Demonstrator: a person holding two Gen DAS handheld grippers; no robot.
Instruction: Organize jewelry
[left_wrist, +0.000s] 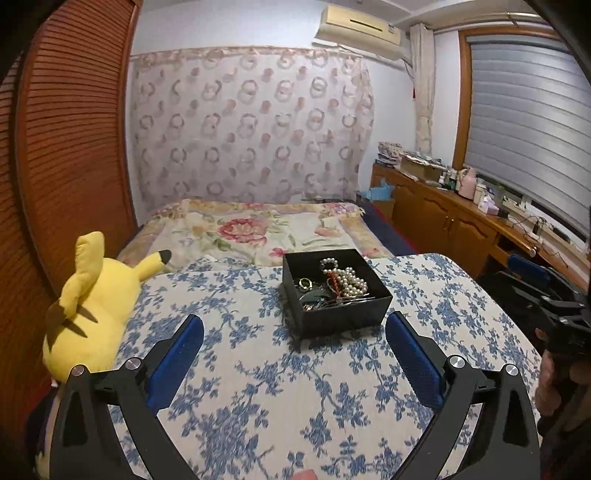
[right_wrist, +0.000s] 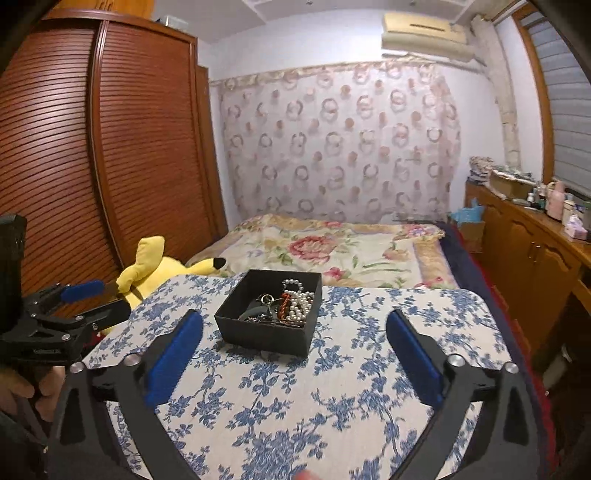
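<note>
A black open box (left_wrist: 345, 319) sits on a small table with a blue floral cloth (left_wrist: 258, 369). It holds a white pearl strand (left_wrist: 347, 278), a ring (left_wrist: 305, 283) and tangled dark pieces. My left gripper (left_wrist: 295, 325) is open and empty, just short of the box. In the right wrist view the box (right_wrist: 266, 334) with the pearls (right_wrist: 300, 302) lies ahead, and my right gripper (right_wrist: 295, 325) is open and empty in front of it. The left gripper (right_wrist: 79, 295) shows at the left edge there. The right gripper (left_wrist: 565, 317) shows at the right edge of the left wrist view.
A yellow plush toy (left_wrist: 92, 299) lies at the table's left edge, next to a wooden slatted wardrobe (right_wrist: 92, 147). A bed with a floral cover (left_wrist: 258, 229) lies behind the table. A wooden sideboard (left_wrist: 461, 214) with clutter runs along the right wall under a window.
</note>
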